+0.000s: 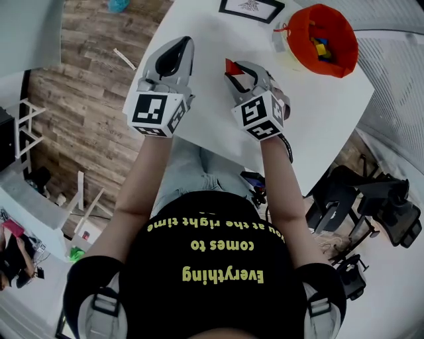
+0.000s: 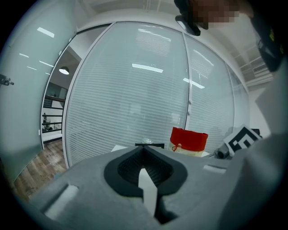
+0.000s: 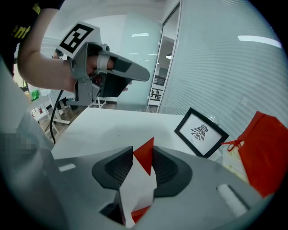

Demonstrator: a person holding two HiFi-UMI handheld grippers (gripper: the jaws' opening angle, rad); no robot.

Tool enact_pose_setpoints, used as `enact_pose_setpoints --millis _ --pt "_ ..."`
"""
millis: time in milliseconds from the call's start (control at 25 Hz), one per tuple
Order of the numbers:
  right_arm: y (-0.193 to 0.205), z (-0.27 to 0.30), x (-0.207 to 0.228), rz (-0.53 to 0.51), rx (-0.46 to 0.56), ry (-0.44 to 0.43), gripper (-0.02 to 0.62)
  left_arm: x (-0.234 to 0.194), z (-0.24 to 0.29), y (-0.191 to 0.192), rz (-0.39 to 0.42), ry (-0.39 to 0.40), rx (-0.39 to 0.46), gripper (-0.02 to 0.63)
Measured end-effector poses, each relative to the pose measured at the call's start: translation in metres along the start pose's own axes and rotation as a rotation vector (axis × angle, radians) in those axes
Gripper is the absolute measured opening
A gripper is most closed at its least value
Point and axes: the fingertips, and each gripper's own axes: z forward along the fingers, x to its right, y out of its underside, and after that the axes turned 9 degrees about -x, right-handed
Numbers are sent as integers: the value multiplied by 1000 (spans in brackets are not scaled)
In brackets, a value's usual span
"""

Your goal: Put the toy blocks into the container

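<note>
A red triangular toy block (image 1: pixel 232 67) (image 3: pixel 145 157) sits between the jaws of my right gripper (image 1: pixel 240 71) (image 3: pixel 141 149), which is shut on it above the white table (image 1: pixel 218 126). The container is a red-lined fabric basket (image 1: pixel 344 36) (image 2: pixel 189 140) (image 3: pixel 265 152) at the table's far right corner, and it holds yellow and blue blocks (image 1: pixel 320 48). To the left of the right one, my left gripper (image 1: pixel 180 46) (image 2: pixel 144 149) hangs at about the same height, shut with nothing in it. The right gripper view also shows that left gripper (image 3: pixel 112 74).
A black-framed picture (image 1: pixel 252 8) (image 3: pixel 201 132) stands at the far edge of the table, left of the basket. Wooden floor (image 1: pixel 86 119) lies beyond the table's left edge. Black office chairs (image 1: pixel 371 198) stand off the right side.
</note>
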Motion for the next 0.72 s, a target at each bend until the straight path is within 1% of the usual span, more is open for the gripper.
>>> enact_pose_setpoints --millis 280,520,720 --pt "-17 -38 13 59 82 54 141 13 -4 -21 28 31 23 -2" --pt "-27 -72 27 143 199 119 141 28 -7 -37 71 56 42 -2" --pt "-37 -105 40 198 302 183 140 38 -13 -53 87 66 64 -2"
